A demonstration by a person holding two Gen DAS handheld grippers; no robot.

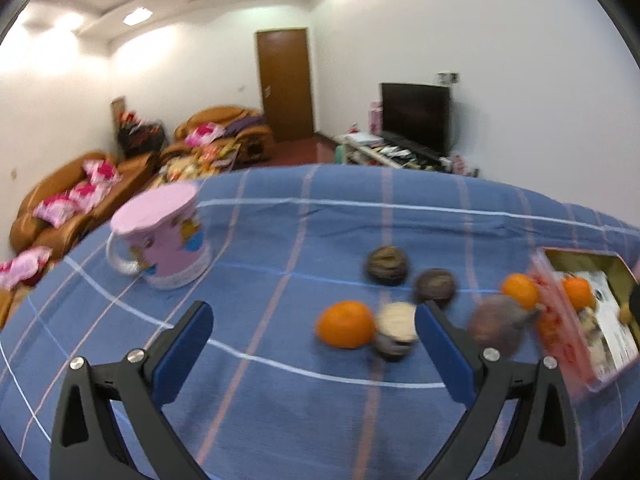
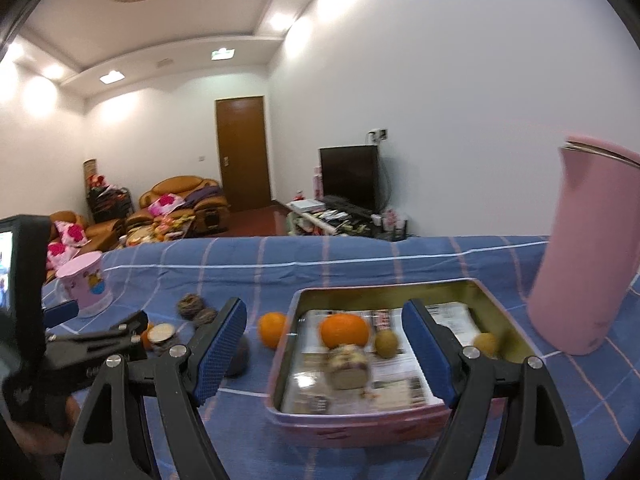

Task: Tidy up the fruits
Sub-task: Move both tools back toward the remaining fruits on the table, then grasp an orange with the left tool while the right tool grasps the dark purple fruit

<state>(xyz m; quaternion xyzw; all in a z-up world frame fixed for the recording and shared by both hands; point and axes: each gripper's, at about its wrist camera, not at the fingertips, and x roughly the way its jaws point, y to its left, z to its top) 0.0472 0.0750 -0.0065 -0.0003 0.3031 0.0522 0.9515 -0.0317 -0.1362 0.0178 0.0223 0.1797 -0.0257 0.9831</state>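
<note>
On the blue checked cloth [image 1: 280, 240] lie an orange [image 1: 346, 324], a pale cut fruit [image 1: 396, 318], two dark wrinkled balls [image 1: 387, 266] and a purple fruit [image 1: 496, 326]. My left gripper [image 1: 315, 308] hovers open just short of the orange, holding nothing. A pink tin box [image 2: 360, 428], lined with printed paper, holds an orange [image 2: 344, 330], a kiwi [image 2: 387, 343], a speckled fruit [image 2: 348, 364] and a yellowish fruit [image 2: 486, 344]. Above the tin's near edge, my right gripper [image 2: 324, 312] is open and empty. Another orange [image 2: 273, 329] rests just left of the tin.
A pink mug [image 1: 164, 236] stands at the far left of the table. A tall pink bottle [image 2: 588, 260] rises right of the tin. The left gripper [image 2: 96, 316] and its screen [image 2: 20, 272] fill the left side of the right wrist view. Sofas and a TV lie beyond.
</note>
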